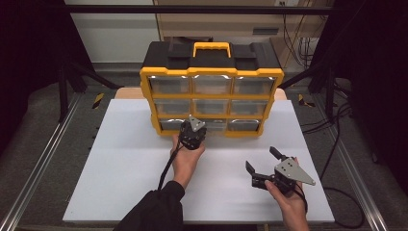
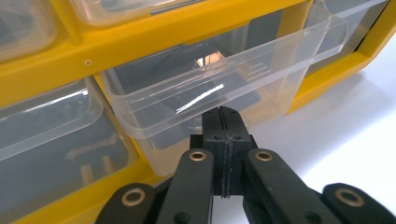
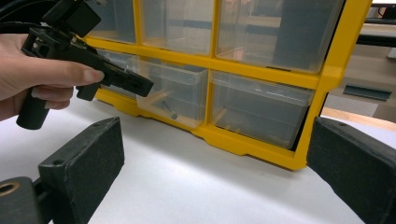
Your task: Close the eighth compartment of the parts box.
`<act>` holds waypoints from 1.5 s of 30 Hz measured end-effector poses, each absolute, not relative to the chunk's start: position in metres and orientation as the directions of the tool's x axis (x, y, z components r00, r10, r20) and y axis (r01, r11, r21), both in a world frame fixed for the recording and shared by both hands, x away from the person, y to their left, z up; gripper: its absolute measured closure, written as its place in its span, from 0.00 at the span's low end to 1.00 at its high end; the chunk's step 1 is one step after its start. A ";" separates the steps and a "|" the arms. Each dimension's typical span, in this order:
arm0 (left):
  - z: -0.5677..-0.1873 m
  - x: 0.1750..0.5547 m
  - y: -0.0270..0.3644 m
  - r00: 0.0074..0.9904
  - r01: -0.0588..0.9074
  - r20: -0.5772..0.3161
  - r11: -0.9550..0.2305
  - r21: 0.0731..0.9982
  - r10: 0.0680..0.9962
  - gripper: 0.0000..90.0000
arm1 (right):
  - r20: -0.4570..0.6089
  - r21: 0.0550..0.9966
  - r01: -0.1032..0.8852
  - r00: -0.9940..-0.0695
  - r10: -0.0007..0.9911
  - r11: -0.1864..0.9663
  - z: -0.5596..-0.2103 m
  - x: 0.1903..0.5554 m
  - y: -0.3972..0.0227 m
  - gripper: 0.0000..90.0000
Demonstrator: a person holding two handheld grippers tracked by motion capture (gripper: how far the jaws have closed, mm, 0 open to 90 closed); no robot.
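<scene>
Now, view by view.

High view, cabinet: yellow-framed plastic drawer cabinet [image 1: 211, 86] with black top and yellow handle stands at the far edge of the white table board [image 1: 120, 163].
High view, left gripper: left gripper [image 1: 192, 131] sits at the bottom row, between the left and middle drawers.
High view, right gripper: right gripper [image 1: 262, 161] is held well apart, near the board's right front, jaws spread wide with nothing between them.
Left gripper view: jaws pressed together at the front lip of the clear plastic bottom middle drawer [image 2: 219, 88], which is pulled partly out; they seem to pinch its lip, though contact is hard to tell.
Right gripper view: left hand [image 3: 37, 79] holds its gripper at that drawer; small parts lie inside.
</scene>
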State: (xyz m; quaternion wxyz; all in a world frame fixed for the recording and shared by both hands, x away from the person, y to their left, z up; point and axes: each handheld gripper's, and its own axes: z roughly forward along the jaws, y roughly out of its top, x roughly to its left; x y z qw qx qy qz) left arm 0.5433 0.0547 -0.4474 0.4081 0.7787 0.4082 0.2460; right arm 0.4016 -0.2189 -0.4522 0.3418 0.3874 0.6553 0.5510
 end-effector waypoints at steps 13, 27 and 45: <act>-0.447 0.547 0.054 0.542 0.434 0.059 -0.339 0.835 0.838 1.00 | -0.023 0.987 0.129 -0.466 0.885 0.093 -0.452 0.402 -0.219 0.05; -0.447 0.551 0.054 0.538 0.432 0.062 -0.338 0.836 0.841 1.00 | -0.021 0.987 0.131 -0.463 0.886 0.092 -0.452 0.403 -0.218 0.05; -0.446 0.554 0.053 0.536 0.429 0.065 -0.338 0.838 0.842 1.00 | -0.019 0.987 0.130 -0.466 0.885 0.090 -0.453 0.404 -0.219 0.05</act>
